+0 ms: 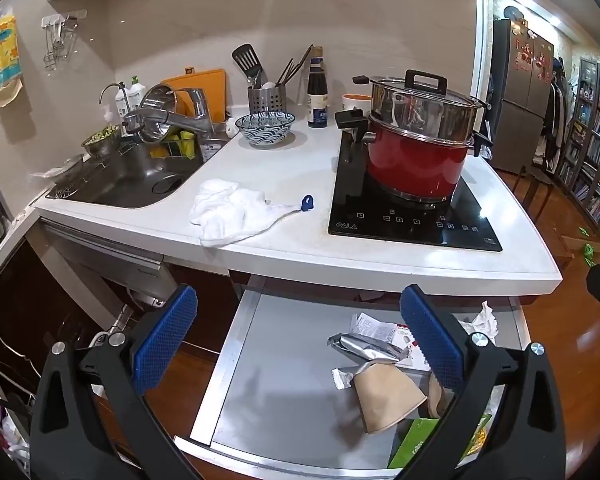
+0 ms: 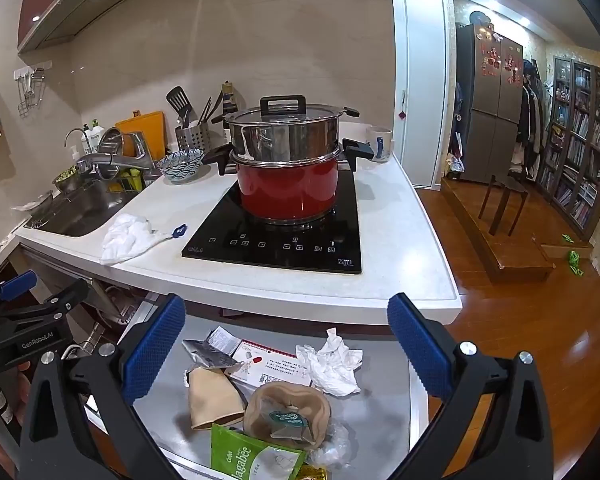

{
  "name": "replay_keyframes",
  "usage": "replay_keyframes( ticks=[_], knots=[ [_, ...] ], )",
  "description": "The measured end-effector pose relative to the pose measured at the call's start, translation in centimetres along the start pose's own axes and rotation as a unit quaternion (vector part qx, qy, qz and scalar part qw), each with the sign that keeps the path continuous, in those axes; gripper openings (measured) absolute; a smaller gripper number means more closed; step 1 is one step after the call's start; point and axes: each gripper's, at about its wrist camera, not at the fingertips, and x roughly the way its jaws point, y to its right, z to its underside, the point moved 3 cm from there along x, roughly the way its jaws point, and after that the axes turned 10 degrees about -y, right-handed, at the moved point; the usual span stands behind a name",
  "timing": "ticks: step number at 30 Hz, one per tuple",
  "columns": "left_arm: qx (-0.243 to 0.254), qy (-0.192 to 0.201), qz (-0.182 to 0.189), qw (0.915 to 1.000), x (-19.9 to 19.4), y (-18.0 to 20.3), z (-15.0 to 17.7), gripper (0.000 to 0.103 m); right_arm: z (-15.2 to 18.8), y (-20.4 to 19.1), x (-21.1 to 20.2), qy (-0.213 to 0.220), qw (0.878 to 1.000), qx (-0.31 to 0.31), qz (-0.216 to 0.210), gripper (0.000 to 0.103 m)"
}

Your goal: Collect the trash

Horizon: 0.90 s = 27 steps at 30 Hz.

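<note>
below the counter (image 2: 260, 292), both the left hand-held gripper (image 1: 300, 336) and right hand-held gripper (image 2: 286, 344) gape empty above trash (image 2: 332, 364).

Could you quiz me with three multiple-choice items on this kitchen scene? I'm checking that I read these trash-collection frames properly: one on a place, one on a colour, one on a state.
1. Where does the crumpled white tissue lie?
A. in the sink
B. on the pulled-out grey metal shelf under the counter
C. on the black cooktop

2. What colour is the lower pot on the black cooktop?
A. red
B. blue
C. white

3. How does the right gripper stand?
A. shut on the tissue
B. shut on nothing
C. open, holding nothing

Answers: 1 B, it sits among the wrappers on the shelf; 2 A, its wall is red beneath the steel steamer; 3 C, the blue pads stand wide apart.
</note>
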Motion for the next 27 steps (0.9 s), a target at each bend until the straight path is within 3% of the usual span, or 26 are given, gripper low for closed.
replay_keyframes(
  ticks=[27],
  knots=[
    [-0.006, 0.000, -0.001, 1.0000, -0.4, -0.6, -0.3, 0.101, -0.2, -1.1, 0.2, 0.002, 1.000, -0.013, -0.013, 0.099]
  ],
)
